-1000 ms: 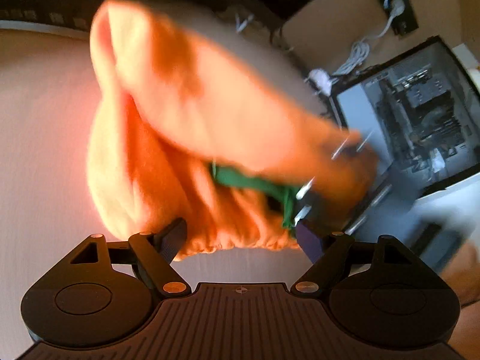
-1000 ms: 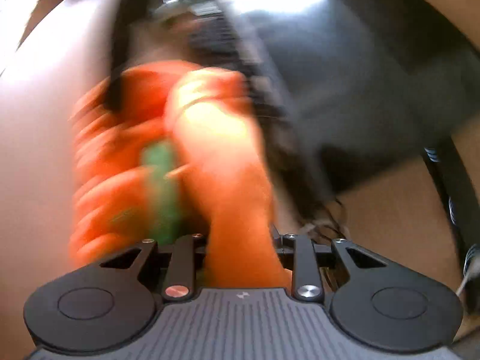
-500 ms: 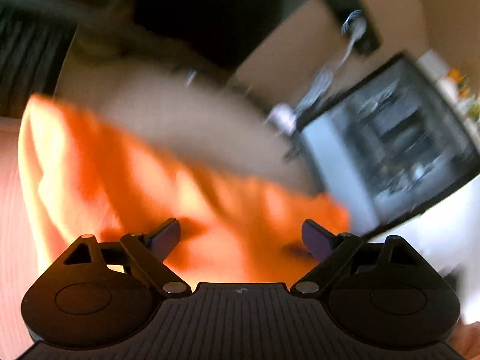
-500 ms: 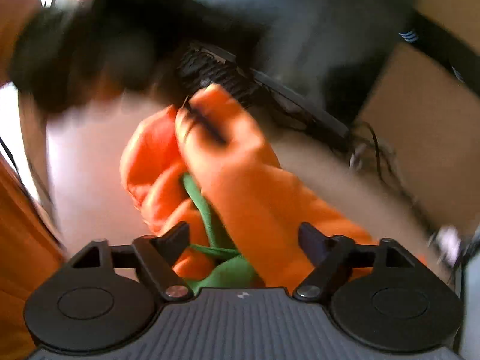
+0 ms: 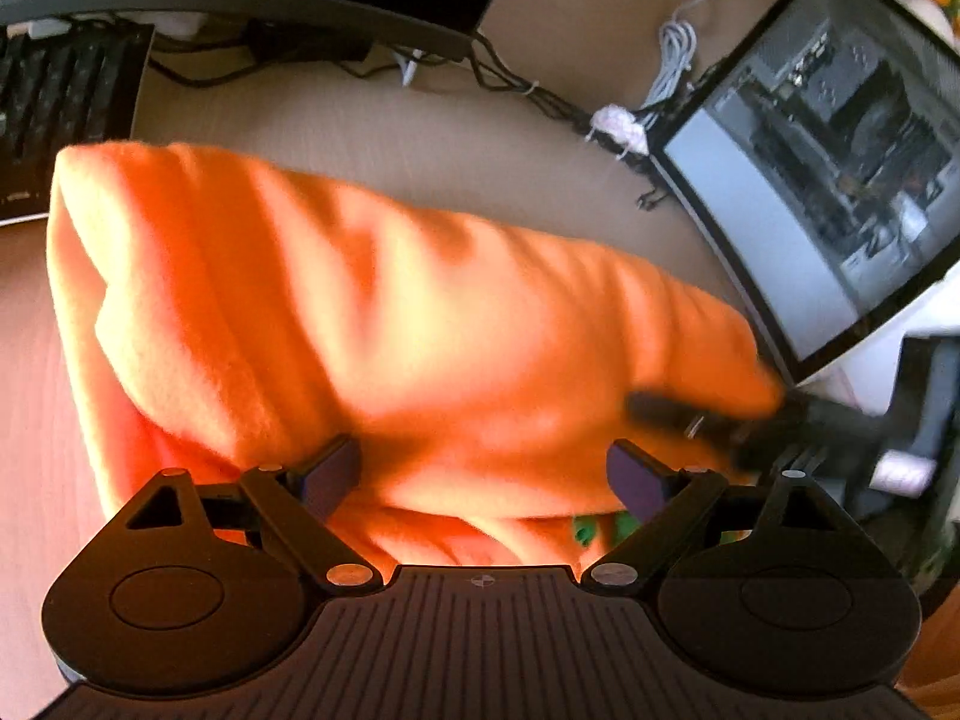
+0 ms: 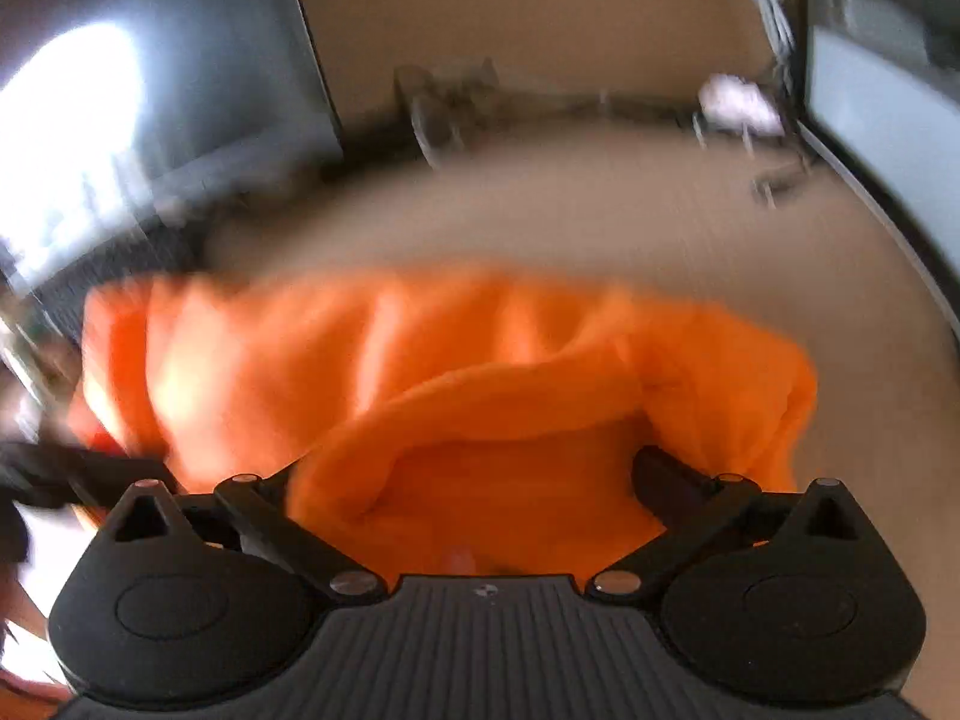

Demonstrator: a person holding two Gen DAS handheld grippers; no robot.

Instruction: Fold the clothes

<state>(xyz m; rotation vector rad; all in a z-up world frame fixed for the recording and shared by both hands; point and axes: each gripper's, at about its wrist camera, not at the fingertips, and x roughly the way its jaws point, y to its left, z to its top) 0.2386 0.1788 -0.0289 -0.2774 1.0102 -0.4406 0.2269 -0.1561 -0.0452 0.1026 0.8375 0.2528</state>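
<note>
Left claw and right claw, jaws spread wide.

a pale wooden desk carries a bunched orange garment. a black keyboard lies at its far left, tangled cables along the back edge, a glass-sided computer case at right.

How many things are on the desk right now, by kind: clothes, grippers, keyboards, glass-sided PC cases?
Clothes: 1, the orange garment, folded over on the desk.
Grippers: 2, the left gripper and the right gripper, both open over the cloth.
Keyboards: 1, the black keyboard.
PC cases: 1, the glass-sided PC case.
Total: 5
</note>
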